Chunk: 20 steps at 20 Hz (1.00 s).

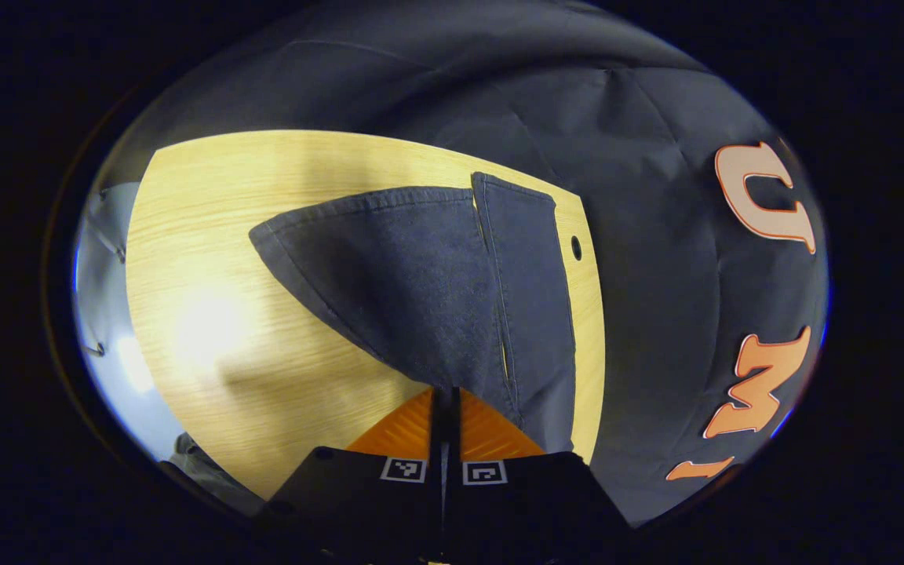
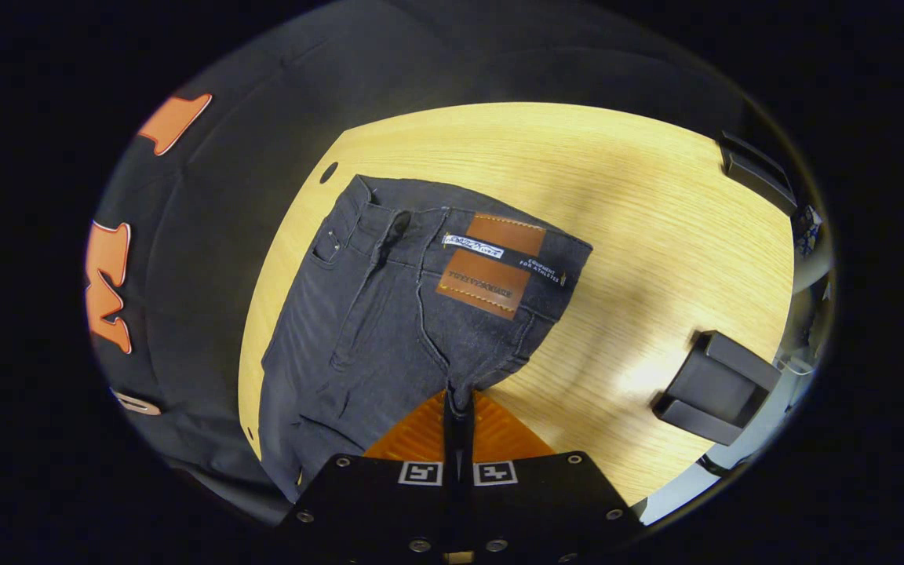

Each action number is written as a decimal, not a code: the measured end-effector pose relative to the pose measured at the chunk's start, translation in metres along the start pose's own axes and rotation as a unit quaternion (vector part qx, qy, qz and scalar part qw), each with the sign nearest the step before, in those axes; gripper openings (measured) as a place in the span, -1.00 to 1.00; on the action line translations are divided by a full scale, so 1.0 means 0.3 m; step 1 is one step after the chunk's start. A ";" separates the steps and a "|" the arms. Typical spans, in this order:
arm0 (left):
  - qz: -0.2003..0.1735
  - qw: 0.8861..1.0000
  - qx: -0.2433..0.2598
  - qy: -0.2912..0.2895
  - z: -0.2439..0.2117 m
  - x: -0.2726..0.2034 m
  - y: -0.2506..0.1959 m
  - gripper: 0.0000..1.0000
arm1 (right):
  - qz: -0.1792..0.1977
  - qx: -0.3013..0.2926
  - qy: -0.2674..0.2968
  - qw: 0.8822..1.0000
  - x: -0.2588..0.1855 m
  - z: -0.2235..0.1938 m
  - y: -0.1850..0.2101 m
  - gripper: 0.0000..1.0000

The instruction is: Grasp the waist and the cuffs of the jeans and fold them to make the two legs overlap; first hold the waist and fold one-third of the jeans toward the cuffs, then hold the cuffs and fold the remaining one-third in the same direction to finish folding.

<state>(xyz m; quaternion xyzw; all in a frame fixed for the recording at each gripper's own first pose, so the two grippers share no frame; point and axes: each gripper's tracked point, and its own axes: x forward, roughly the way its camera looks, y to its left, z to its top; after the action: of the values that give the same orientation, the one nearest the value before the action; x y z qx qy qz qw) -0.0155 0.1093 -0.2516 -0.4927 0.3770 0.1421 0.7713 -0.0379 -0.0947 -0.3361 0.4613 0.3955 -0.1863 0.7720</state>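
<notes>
Dark jeans lie on a light wooden table. In the left gripper view the two legs [image 1: 428, 282] stretch away from me, one lifted and spread, its cuff end [image 1: 358, 205] far off; my left gripper [image 1: 445, 396] is shut on the denim at the near edge. In the right gripper view the waist [image 2: 491, 259] with a brown leather patch [image 2: 491, 267] lies ahead, pockets to the left. My right gripper [image 2: 459, 404] is shut on a pinch of denim below the waist.
The wooden table [image 1: 209, 314] runs left of the legs and has a small round hole [image 1: 576, 248] near its far edge. A black box-like object [image 2: 715, 388] sits on the table at the right, with dark gear [image 2: 758, 169] beyond the table's edge.
</notes>
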 end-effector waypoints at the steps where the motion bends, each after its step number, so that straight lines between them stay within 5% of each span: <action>1: 0.003 1.000 0.004 -0.002 0.001 -0.013 -0.007 -0.95 | 0.010 0.003 0.001 1.000 -0.014 0.006 0.015 -0.99; 9: 0.079 0.994 0.067 0.019 -0.006 -0.133 -0.084 -0.94 | 0.071 -0.013 0.002 0.997 -0.112 0.093 0.233 -1.00; 15: 0.097 0.993 0.061 0.019 0.064 -0.129 -0.239 -0.94 | 0.108 -0.017 0.009 0.994 -0.121 0.193 0.450 -1.00; 20: 0.083 0.991 0.101 0.025 0.144 0.047 -0.474 -0.94 | 0.109 -0.013 0.017 0.994 -0.032 0.272 0.573 -1.00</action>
<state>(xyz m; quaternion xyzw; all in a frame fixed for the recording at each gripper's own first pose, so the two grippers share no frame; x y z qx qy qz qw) 0.0971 0.0773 -0.1589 -0.3822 0.4487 0.1544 0.7929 0.1043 -0.0788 -0.2101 0.4945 0.3585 -0.0879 0.7869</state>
